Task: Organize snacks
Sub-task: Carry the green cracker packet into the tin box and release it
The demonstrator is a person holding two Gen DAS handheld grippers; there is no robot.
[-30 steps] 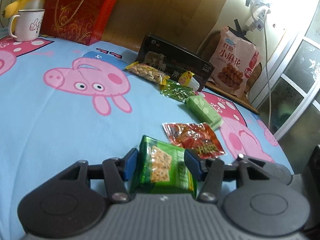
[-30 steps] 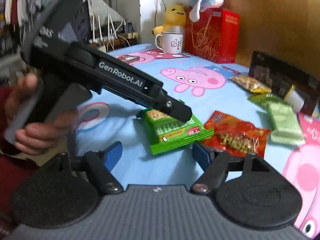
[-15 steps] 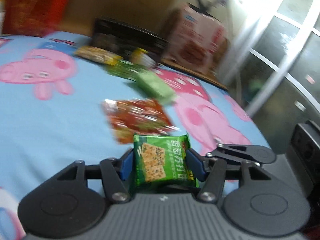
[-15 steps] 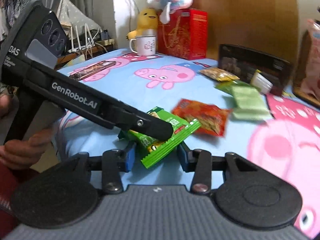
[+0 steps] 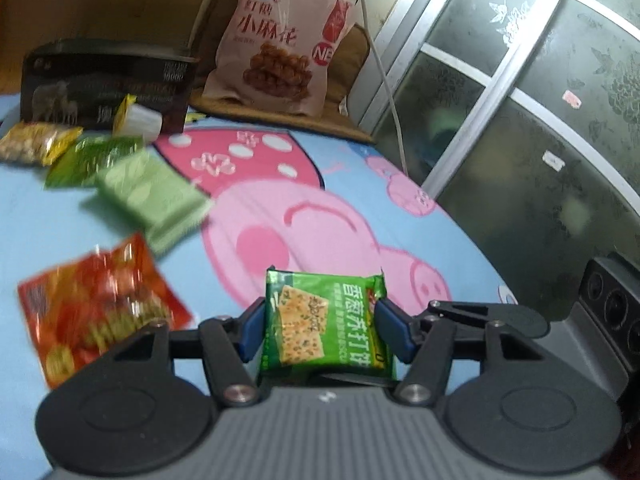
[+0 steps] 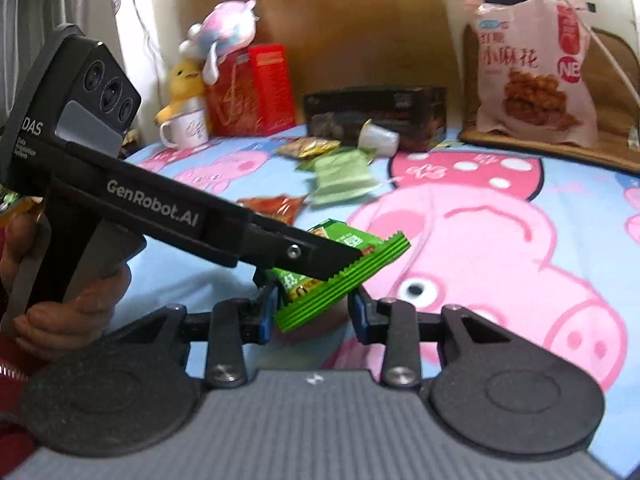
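I hold the green cracker packet point(image 5: 326, 326) pinched between the blue pads of my left gripper point(image 5: 320, 330), lifted clear of the pig-print bedsheet point(image 5: 280, 208). Seen from the right wrist, that same packet point(image 6: 340, 268) juts from the left tool's black nose, and its crimped end reaches into the gap of my right gripper point(image 6: 314, 312), whose blue pads stand spread on either side; I cannot tell whether either pad touches it.

The sheet is pale blue with large pink cartoon pigs. Taking the black carton point(image 5: 104, 84) at the far edge of the sheet as the landmark: a small white cup-like pack point(image 5: 138, 120) leans just in front of it, a nut bag point(image 5: 34, 146) lies at its near left corner, and two green packets point(image 5: 148, 196) trail from it toward me. A red snack bag point(image 5: 100, 308) lies nearer still, well apart from the carton. To the carton's right, a pink bag of fried twists point(image 5: 280, 40) stands upright on a brown cushion. Farther right, a white cable hangs before a frosted glass door point(image 5: 520, 100). To the carton's left in the right wrist view sit a red gift box point(image 6: 252, 92), plush toys and a white mug point(image 6: 186, 132), against a wooden wall.
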